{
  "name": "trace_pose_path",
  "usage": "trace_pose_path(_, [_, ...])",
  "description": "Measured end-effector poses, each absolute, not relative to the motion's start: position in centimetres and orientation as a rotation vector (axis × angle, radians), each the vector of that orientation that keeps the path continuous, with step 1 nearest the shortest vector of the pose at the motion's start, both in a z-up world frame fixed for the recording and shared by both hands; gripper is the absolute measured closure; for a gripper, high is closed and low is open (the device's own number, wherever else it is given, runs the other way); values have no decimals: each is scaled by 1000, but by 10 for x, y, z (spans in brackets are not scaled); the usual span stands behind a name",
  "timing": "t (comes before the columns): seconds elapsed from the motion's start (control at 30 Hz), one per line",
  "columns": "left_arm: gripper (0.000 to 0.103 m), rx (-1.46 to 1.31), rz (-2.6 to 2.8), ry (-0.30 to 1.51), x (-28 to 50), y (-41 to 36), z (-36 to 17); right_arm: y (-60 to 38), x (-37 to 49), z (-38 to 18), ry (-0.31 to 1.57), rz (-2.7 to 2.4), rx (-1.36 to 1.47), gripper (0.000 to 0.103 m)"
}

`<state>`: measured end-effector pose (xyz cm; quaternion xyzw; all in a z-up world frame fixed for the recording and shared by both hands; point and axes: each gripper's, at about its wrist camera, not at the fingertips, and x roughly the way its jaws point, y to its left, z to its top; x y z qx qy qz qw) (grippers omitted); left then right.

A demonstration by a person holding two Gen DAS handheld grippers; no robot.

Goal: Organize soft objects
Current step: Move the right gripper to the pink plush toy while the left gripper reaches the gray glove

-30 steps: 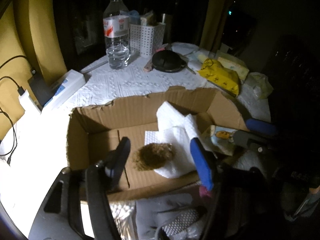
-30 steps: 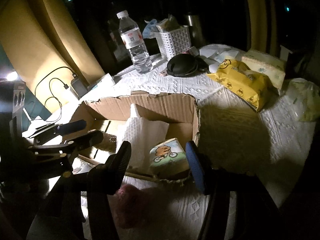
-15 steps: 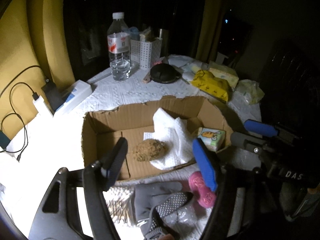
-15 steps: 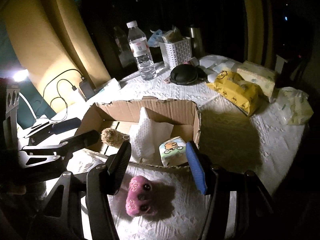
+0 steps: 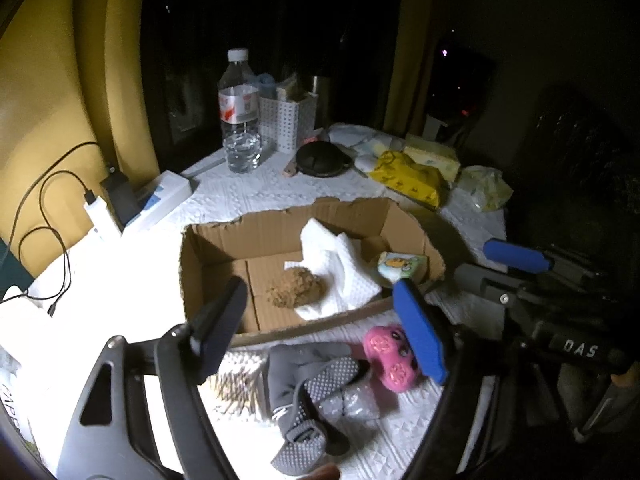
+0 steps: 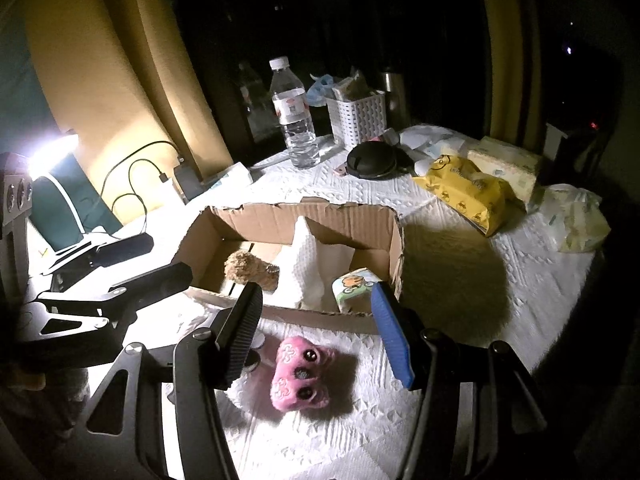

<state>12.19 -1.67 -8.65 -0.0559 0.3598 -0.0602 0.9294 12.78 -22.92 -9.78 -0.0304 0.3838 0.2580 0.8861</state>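
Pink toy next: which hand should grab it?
Probably right. The pink toy lies between the right gripper's open fingers, just below them. The left gripper, jaws opening, sits nearer the sock.

A round table [image 6: 460, 280] under a white embossed cloth [image 5: 248, 200] fills the middle of both views. Yellow curtains [image 5: 48, 92] hang at the left beside a dark window [image 6: 320, 20] at upper centre. A bright lamp [image 6: 52, 152] glares at the left edge of the right view.

Far side of table: clear water bottle [image 6: 294, 116] upright, white perforated basket [image 6: 358, 118] just beside it. Black round case [image 6: 372, 162] nearer. Yellow wipes pack [image 6: 466, 190] right, touching pale tissue box [image 6: 506, 166]. Charger cables [image 5: 44, 216] left.
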Motion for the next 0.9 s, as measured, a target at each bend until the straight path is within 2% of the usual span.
trace_pose_path(0.57, [25, -113, -117, 721, 86, -13, -83, -230, 94, -92, 779, 533, -70, 43])
trace_pose_path(0.9, [25, -120, -96, 763, 72, -10, -107, -231, 83, -115, 817, 538, -63, 43])
